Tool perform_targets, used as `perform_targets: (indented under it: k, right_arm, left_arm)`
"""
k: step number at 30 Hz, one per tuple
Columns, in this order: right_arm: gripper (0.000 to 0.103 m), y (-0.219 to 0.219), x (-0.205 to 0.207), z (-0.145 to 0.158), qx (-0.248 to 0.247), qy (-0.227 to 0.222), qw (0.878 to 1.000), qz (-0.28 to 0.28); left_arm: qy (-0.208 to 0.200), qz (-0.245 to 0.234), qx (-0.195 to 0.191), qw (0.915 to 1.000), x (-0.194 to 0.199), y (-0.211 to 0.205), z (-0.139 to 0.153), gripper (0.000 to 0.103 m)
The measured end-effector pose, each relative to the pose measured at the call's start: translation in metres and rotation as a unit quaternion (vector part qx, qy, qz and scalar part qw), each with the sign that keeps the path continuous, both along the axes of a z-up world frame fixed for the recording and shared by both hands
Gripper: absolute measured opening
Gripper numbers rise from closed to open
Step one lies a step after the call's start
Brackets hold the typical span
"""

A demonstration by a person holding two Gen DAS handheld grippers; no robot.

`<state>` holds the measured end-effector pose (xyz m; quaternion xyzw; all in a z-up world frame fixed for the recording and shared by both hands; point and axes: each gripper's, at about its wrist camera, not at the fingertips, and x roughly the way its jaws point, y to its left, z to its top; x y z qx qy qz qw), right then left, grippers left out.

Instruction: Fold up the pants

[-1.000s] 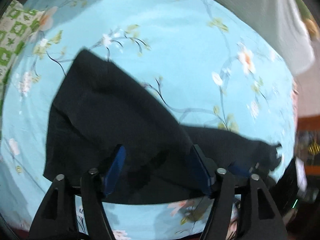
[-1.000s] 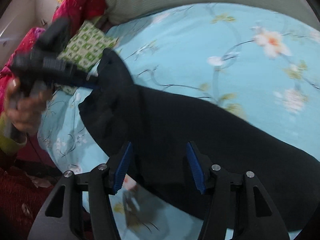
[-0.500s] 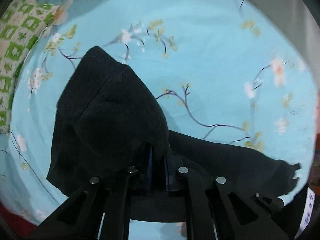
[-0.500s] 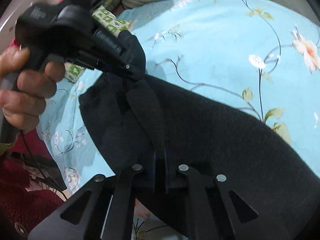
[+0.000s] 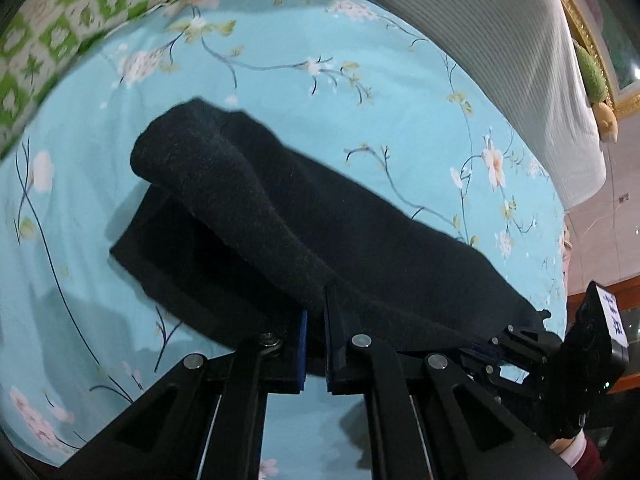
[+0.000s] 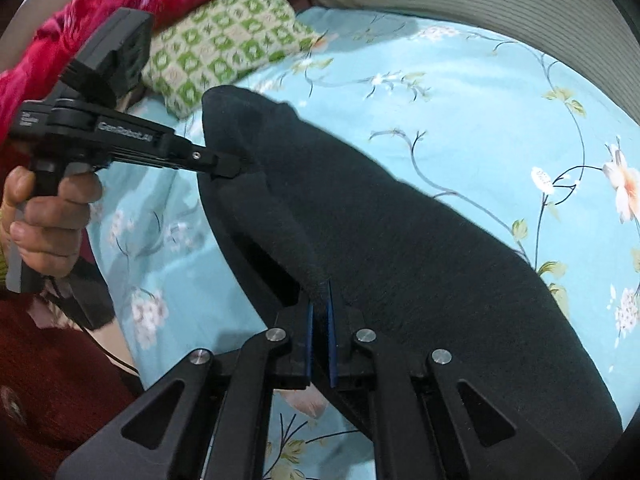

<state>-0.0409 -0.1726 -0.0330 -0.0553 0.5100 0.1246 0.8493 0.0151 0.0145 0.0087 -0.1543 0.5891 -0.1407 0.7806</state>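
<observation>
Black pants (image 5: 360,240) are lying across the floral bed (image 5: 360,60), both grippers, left (image 5: 314,340) and right (image 6: 319,328), pinching their near edge in jaws pressed together, so the fold is likely needing both hands lifting level and carrying evenly across.

— Past your left gripper (image 5: 314,334), how much of the pants (image 5: 320,224) can you follow?

— You lose the lower layer under the raised fold, and the far end hides behind the right gripper (image 5: 480,350).

— From your right gripper (image 6: 319,308)?

— The pants (image 6: 400,240) run off the frame's lower right edge. The green checked pillow (image 6: 224,48) blurs, and your hand (image 6: 44,224) is cut off at the left edge.
</observation>
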Motion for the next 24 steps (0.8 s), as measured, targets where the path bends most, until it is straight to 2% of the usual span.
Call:
perform_targets:
  k: [11,17,21,22,23,24]
  right_arm:
    - [0.007,0.016,0.000,-0.014,-0.041,0.028,0.998,0.032]
    - [0.008,0.021,-0.005,-0.018,-0.042,0.046,0.997,0.041]
    - [0.026,0.015,-0.002,-0.015,-0.007,0.066,0.998,0.015]
    - [0.029,0.013,-0.002,-0.012,0.003,0.067,0.998,0.011]
    - [0.034,0.008,-0.003,-0.004,0.022,0.061,0.998,0.003]
    - [0.036,0.004,-0.004,0.001,0.033,0.054,0.998,-0.003]
  left_arm:
    - [0.018,-0.006,0.000,0.9998,-0.020,0.012,-0.034,0.004]
    - [0.034,-0.012,0.010,0.9993,-0.027,0.019,-0.050,0.008]
    - [0.045,-0.015,0.024,0.9986,-0.030,0.032,-0.044,0.030]
    - [0.049,-0.011,0.026,0.9984,-0.030,0.035,-0.042,0.047]
    - [0.054,0.001,0.025,0.9982,-0.030,0.042,-0.040,0.057]
    - [0.060,0.020,0.021,0.9978,-0.030,0.051,-0.038,0.058]
